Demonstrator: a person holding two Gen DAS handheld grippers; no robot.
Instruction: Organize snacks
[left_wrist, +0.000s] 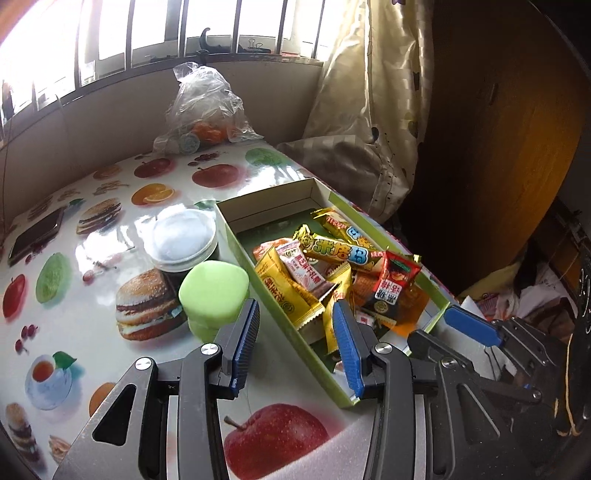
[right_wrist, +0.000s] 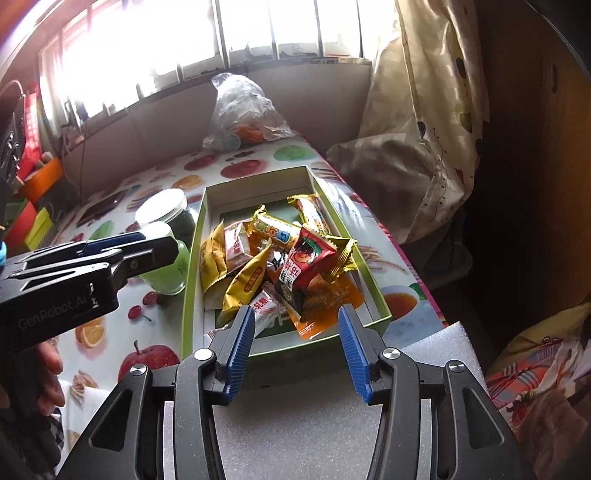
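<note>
- The snacks (right_wrist: 273, 258) lie in a heap inside the green box (right_wrist: 194, 236), which sits on the table (left_wrist: 92, 295) with the fruit and burger pictures.
- I judge the putting-in step is about done, because I see no loose snack on the table outside the box.
- My left gripper (left_wrist: 295, 343) has its jaws spread with nothing between the pads. It hangs over the near left wall of the box.
- My right gripper (right_wrist: 297, 347) has its jaws spread too, and it holds nothing. It hangs just in front of the near end of the box.
- Next, I think I should tidy the heap or find a lid. For that I must go down slowly, pinch one thin wrapper by its edge, and not push the light box.
- Counting: one box. I can tell about ten snack packs, but they overlap, so I am not sure.
- Two jars stand just left of the box: a green jar (left_wrist: 212, 291) and a jar with a white lid (left_wrist: 184, 240).
- One clear bag (left_wrist: 203, 110) sits far behind the box, by the window.
</note>
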